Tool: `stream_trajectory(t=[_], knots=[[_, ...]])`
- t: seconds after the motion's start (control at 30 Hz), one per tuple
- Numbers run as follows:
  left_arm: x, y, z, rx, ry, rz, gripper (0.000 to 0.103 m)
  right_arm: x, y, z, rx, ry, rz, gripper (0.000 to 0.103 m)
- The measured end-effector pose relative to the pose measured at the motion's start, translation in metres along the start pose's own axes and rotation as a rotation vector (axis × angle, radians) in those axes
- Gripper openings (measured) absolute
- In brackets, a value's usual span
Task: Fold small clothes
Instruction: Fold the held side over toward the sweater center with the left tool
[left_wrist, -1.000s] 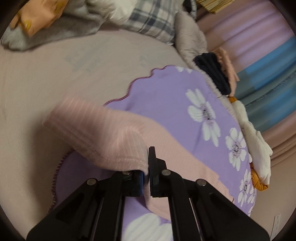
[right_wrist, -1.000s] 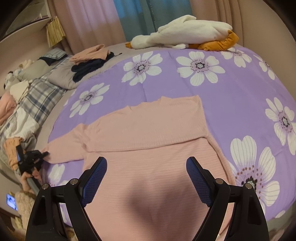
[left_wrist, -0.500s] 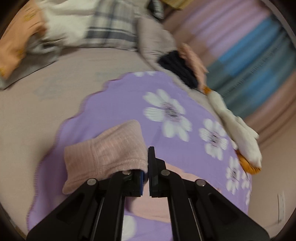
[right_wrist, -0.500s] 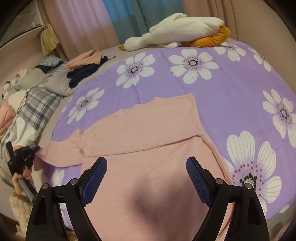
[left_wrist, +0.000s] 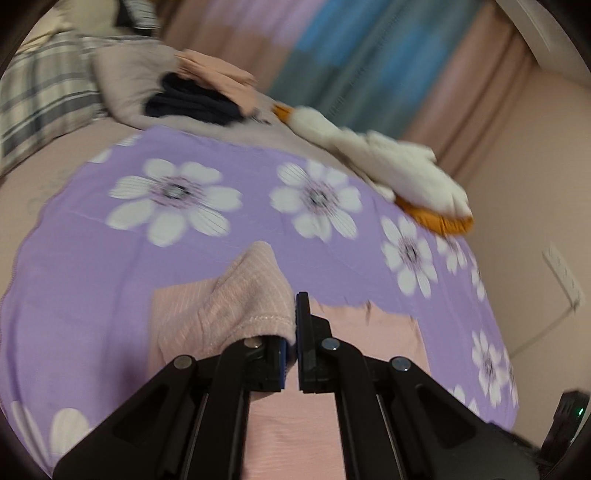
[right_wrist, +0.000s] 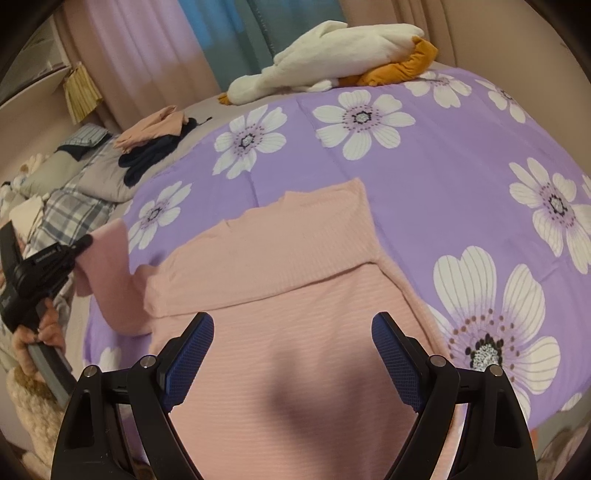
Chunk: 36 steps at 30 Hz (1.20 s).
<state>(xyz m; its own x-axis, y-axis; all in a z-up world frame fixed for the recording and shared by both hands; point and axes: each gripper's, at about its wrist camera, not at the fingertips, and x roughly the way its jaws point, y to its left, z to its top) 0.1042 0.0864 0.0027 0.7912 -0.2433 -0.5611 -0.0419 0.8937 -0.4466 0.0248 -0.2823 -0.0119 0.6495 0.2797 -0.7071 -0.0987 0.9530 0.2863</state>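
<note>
A pink ribbed sweater (right_wrist: 295, 314) lies flat on the purple flowered blanket (right_wrist: 424, 177), its far part folded over in a band. My left gripper (left_wrist: 291, 332) is shut on the cuff of the sweater's left sleeve (left_wrist: 255, 295) and holds it lifted above the sweater's body. In the right wrist view the left gripper (right_wrist: 86, 243) shows at the left edge with the raised sleeve (right_wrist: 110, 258). My right gripper (right_wrist: 291, 350) is open and empty, just above the sweater's near part.
A white and orange plush toy (right_wrist: 332, 59) lies at the far edge of the blanket. A pile of folded dark and peach clothes (right_wrist: 155, 144) and plaid bedding (right_wrist: 70, 210) sit at the far left. Curtains (left_wrist: 351, 59) hang behind the bed.
My left gripper has carried the sleeve cuff up and inward, from the bed's left edge towards the sweater's body. My right gripper has stayed open above the sweater.
</note>
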Motion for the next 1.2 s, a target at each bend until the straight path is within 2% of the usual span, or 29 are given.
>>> stream_trajectory(t=[0.27,0.4,0.57,0.7,0.9,0.97,1.03,1.1,1.2], knots=[[0.056,-0.041,-0.045,0.125,0.168,-0.043,0.002,0.002,-0.016,-0.002,0.033,0.011,-0.019,0.087],[0.081,-0.047,-0.066,0.127,0.244,-0.062,0.002,0.004,-0.022,-0.003,0.04,0.018,-0.024,0.087],[0.106,-0.047,-0.089,0.116,0.327,-0.043,0.002,0.007,-0.029,-0.005,0.056,0.031,-0.025,0.087],[0.119,-0.041,-0.101,0.091,0.377,-0.023,0.003,0.01,-0.034,-0.007,0.064,0.042,-0.027,0.087],[0.12,-0.039,-0.103,0.073,0.382,-0.02,0.005,0.01,-0.037,-0.007,0.068,0.044,-0.025,0.087],[0.116,-0.041,-0.101,0.068,0.391,-0.033,0.013,0.01,-0.038,-0.007,0.071,0.045,-0.024,0.087],[0.108,-0.042,-0.098,0.057,0.395,-0.057,0.037,0.01,-0.037,-0.007,0.07,0.048,-0.022,0.087],[0.093,-0.045,-0.094,0.049,0.376,-0.087,0.047,0.01,-0.037,-0.007,0.065,0.049,-0.02,0.087],[0.065,-0.046,-0.086,0.049,0.331,-0.113,0.068,0.011,-0.036,-0.007,0.062,0.05,-0.021,0.087]])
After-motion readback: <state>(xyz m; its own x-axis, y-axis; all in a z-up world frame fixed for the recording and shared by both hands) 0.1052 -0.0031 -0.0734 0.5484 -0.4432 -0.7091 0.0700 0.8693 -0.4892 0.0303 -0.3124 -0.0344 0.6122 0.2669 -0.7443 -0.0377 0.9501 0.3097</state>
